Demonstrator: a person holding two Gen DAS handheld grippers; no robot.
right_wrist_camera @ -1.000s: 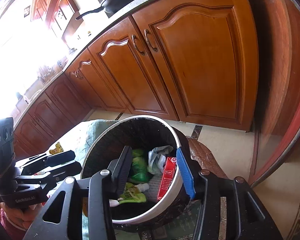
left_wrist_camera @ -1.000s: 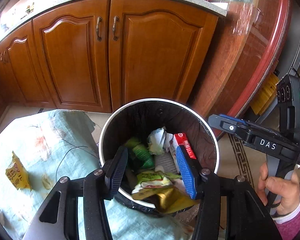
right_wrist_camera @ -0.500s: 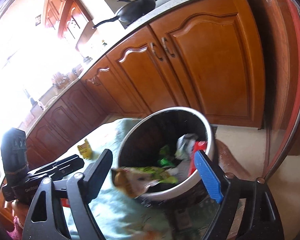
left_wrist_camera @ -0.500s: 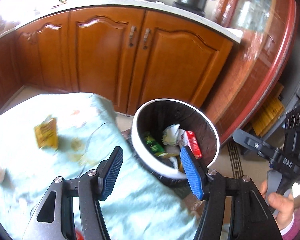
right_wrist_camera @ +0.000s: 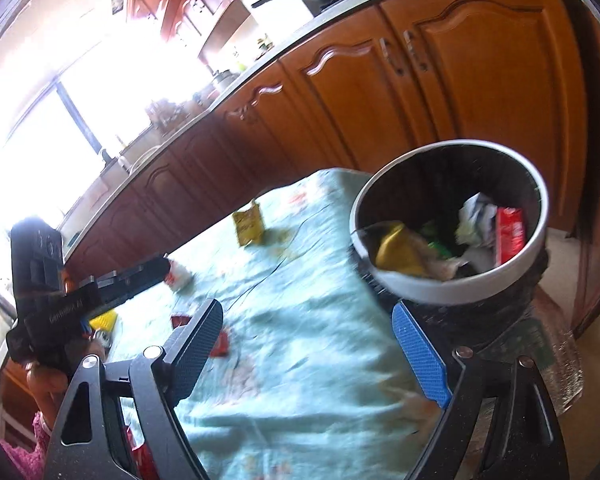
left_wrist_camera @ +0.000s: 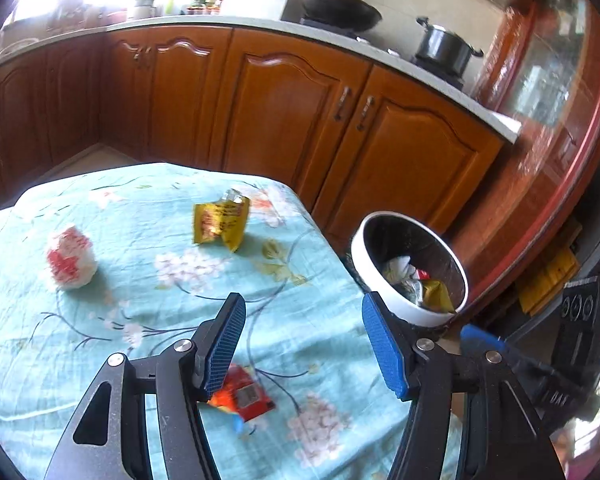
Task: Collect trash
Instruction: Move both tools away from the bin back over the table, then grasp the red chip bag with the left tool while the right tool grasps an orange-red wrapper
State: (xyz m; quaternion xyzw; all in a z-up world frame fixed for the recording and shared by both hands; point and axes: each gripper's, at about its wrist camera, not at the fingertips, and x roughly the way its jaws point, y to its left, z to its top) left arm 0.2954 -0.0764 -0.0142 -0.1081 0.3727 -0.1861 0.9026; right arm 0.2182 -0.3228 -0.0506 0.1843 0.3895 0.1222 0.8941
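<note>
Both claws off the bin (left_wrist_camera: 410, 312), now over tablecloth (left_wrist_camera: 148, 280).

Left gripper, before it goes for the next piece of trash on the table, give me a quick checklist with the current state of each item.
1. Left gripper empty: ok, nothing between its fingers.
2. Fingers apart enough to take a wrapper: ok.
3. Trash left on the tablecloth: ok, yellow packet, red and white ball and red wrapper lie there.
4. Nearest target in line: ok, the red wrapper lies just below the left finger.
5. Trash bin has room: ok, it is partly filled.
6. Right gripper out of the way: ok, open and empty.
</note>
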